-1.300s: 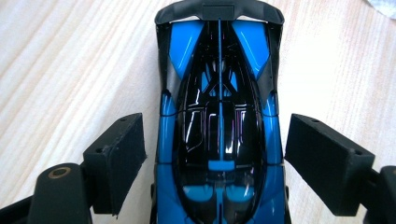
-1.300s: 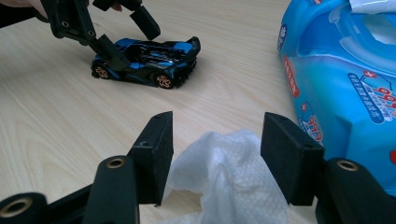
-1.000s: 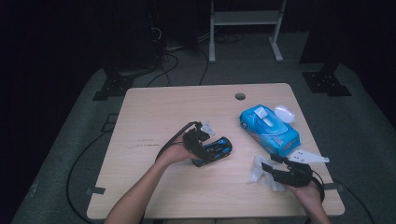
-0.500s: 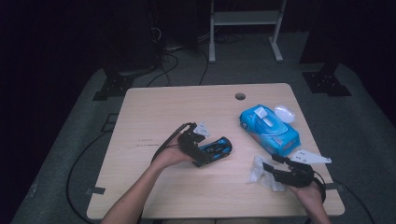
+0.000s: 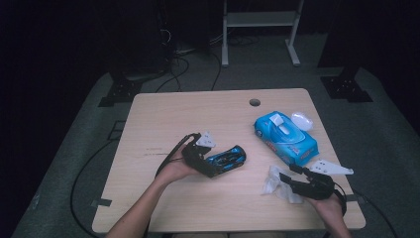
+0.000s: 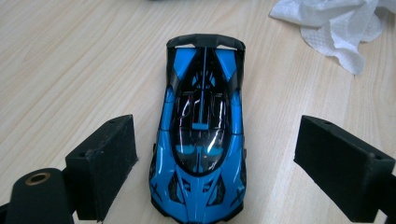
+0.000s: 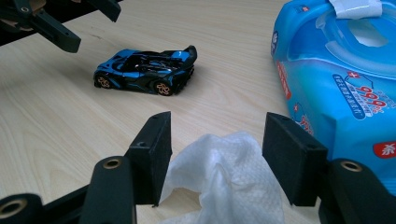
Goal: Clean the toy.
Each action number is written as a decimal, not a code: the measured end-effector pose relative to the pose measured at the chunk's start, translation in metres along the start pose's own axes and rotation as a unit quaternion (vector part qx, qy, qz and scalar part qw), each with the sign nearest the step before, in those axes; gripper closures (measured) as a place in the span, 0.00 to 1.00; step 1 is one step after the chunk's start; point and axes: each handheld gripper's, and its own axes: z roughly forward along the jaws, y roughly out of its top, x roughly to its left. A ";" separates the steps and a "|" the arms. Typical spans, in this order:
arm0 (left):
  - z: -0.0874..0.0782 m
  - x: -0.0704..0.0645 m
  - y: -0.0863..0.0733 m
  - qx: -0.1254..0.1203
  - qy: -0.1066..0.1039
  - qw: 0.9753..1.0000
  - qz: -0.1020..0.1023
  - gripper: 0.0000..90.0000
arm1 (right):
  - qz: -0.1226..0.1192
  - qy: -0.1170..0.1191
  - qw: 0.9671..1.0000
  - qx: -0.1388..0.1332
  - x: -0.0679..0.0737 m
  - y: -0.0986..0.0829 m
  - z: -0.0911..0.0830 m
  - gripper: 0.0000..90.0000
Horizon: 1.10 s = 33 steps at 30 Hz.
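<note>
Blue and black, the toy car (image 6: 200, 135) sat near the middle of the tabletop (image 5: 163, 114), between the wide-spread jaws of the left tool (image 5: 216, 166), neither jaw touching it. The right tool (image 7: 215, 154) stood apart around a white wipe (image 7: 224, 182) near the front right corner. The blue wipes pack (image 7: 345, 70) showed "99.9"; bare wood lay toward the far edge.

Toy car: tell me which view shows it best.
The left gripper view: the toy car lies right below the camera, seen from above between the open fingers. The right gripper view shows its side from farther off; in the high view it is small, beside the left gripper.
</note>
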 end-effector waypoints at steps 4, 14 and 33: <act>-0.005 -0.001 -0.005 -0.009 0.003 1.000 -0.007 0.13 | -0.002 -0.001 1.000 0.000 0.001 -0.001 0.000 0.45; -0.013 -0.005 -0.022 -0.026 0.013 0.999 -0.021 0.13 | -0.003 -0.002 1.000 0.002 0.002 -0.003 0.001 0.44; -0.025 -0.018 -0.061 -0.054 0.038 0.996 -0.053 0.12 | 0.008 -0.003 1.000 -0.009 0.000 -0.006 -0.003 0.42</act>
